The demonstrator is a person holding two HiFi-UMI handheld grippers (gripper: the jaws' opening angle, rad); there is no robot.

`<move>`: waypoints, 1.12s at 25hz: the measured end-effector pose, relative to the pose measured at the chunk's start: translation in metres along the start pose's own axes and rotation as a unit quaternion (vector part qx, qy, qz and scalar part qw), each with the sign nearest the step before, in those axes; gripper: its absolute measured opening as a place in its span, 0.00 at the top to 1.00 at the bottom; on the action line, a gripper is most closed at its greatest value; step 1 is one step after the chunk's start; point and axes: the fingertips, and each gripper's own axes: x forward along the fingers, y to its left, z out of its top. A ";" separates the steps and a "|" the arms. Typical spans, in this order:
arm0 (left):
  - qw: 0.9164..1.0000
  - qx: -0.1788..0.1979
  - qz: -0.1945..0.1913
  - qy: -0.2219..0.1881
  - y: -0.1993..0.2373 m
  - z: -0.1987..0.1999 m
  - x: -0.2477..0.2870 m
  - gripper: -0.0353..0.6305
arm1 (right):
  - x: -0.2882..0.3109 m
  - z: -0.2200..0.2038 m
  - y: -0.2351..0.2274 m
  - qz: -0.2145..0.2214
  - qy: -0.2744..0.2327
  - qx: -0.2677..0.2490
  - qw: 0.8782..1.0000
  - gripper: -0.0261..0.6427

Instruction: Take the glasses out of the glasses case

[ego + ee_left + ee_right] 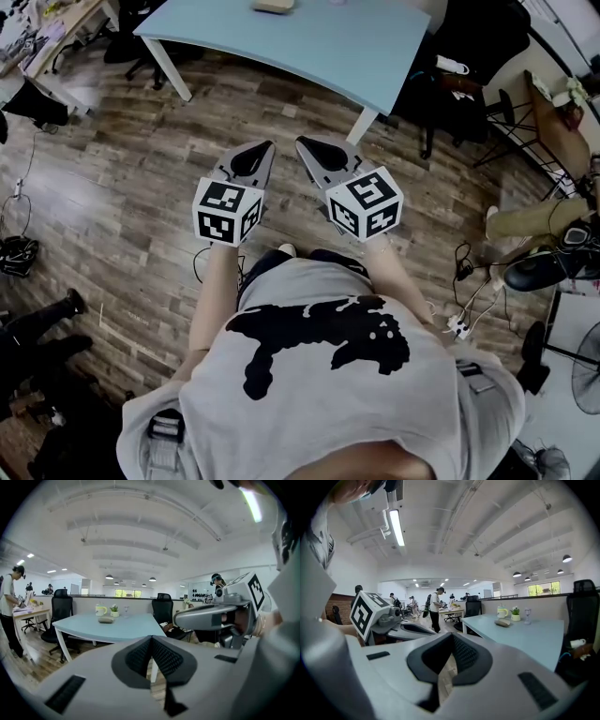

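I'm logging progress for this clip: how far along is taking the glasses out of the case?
Done: nothing visible yet. The glasses case lies on the blue table, apparently closed, with no glasses beside it.
In hand: nothing. The left tool and right tool are both shut and empty, over the wooden floor short of the table.
Left: reach the case, open it, lift the glasses out.

Lt-blue table [309, 42], blk office chair [164, 606], mug [100, 610], sm potted plant [114, 611], wood floor [112, 187]

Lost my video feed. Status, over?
Left tool shut, empty. Right tool shut, empty. Glasses case on table ahead, untouched, beyond both tools. Nothing blocking the way.
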 end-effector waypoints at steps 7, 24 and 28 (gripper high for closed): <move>1.000 0.013 0.009 -0.002 0.021 -0.002 -0.007 0.93 | 0.006 -0.002 -0.013 -0.055 -0.010 0.003 0.998 0.93; 1.000 -0.012 -0.003 0.002 0.043 -0.023 -0.002 0.93 | 0.031 -0.017 -0.018 -0.080 -0.003 0.027 0.996 0.47; 1.000 -0.017 0.003 0.006 0.056 -0.027 0.007 0.93 | 0.053 -0.024 -0.024 -0.051 0.007 0.032 0.998 0.46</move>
